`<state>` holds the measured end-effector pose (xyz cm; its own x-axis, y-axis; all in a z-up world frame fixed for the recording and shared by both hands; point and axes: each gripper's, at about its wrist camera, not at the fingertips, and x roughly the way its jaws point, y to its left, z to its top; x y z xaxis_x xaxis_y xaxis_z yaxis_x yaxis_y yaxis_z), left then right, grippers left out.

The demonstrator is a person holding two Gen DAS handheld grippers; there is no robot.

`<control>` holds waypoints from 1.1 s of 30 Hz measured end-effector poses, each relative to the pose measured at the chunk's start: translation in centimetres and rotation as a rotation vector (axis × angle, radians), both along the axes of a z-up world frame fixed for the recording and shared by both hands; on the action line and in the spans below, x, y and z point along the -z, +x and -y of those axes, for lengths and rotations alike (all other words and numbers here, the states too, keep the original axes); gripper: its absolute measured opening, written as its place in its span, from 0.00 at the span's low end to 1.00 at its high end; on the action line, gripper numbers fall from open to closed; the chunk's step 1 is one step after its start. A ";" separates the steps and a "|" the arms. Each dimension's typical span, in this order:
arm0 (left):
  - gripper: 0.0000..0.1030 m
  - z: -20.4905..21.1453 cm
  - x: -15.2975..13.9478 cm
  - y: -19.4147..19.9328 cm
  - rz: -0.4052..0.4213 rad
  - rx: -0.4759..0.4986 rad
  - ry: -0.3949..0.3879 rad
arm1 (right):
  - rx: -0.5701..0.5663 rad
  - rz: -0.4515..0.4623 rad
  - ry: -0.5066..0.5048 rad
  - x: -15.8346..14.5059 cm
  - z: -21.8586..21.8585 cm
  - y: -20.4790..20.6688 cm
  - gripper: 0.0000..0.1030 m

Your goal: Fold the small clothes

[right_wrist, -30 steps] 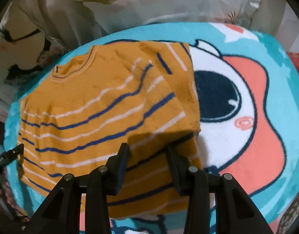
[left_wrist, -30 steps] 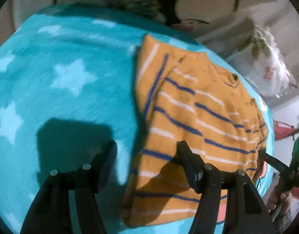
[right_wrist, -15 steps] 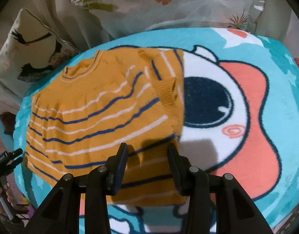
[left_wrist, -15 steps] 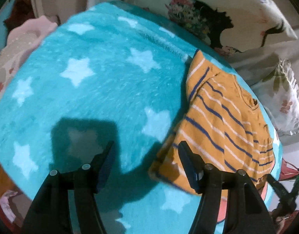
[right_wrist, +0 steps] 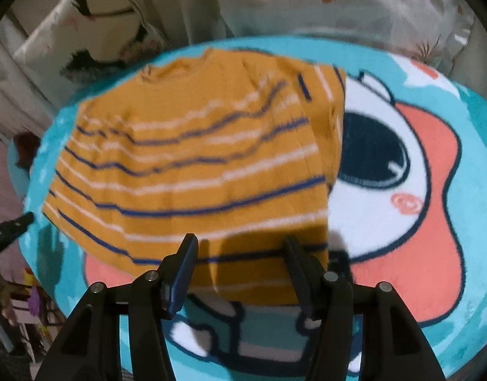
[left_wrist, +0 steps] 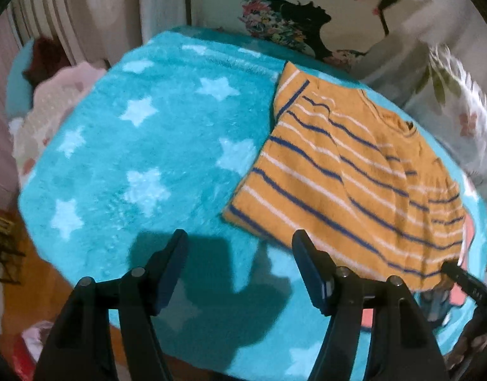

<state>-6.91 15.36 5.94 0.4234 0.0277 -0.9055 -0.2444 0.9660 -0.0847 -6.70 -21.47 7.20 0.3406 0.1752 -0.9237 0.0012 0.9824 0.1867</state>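
The left gripper [left_wrist: 238, 252] is spread wide and grasps nothing, hovering over the blanket [left_wrist: 141, 158] with the shirt [left_wrist: 348, 177] lying flat just ahead to its right. The right gripper [right_wrist: 240, 255] is likewise released and empty above the shirt's [right_wrist: 192, 171] near hem. Pillows [right_wrist: 354, 3] sit beyond.

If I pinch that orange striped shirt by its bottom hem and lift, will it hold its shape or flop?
The orange striped shirt would probably flop: it lies limp with soft ripples in its stripes. It looks like a small, thin knit, so likely light. The fleecy turquoise blanket may grip it, so pushing would likely bunch it rather than slide it.
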 end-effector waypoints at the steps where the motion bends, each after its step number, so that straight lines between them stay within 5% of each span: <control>1: 0.66 0.1 -0.1 -0.5 -0.003 0.000 0.020 | 0.007 -0.013 0.016 0.5 0.3 0.0 0.58; 10: 0.68 -0.5 0.0 -3.2 -0.037 -0.034 0.139 | 0.003 0.022 0.048 1.2 0.6 -0.5 0.63; 23: 0.70 -1.1 0.0 1.0 -0.023 0.094 0.080 | 0.078 0.147 0.011 -4.7 0.2 -3.6 0.63; 33: 0.72 -6.7 1.3 5.2 -0.053 0.164 -0.002 | -0.066 0.105 -0.042 -3.5 -12.5 -2.2 0.63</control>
<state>-1.67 22.03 4.68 0.3735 -0.0402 -0.9267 -0.0874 0.9931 -0.0783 -8.94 -8.98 10.71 0.4246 0.1622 -0.8907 -0.0809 0.9867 0.1411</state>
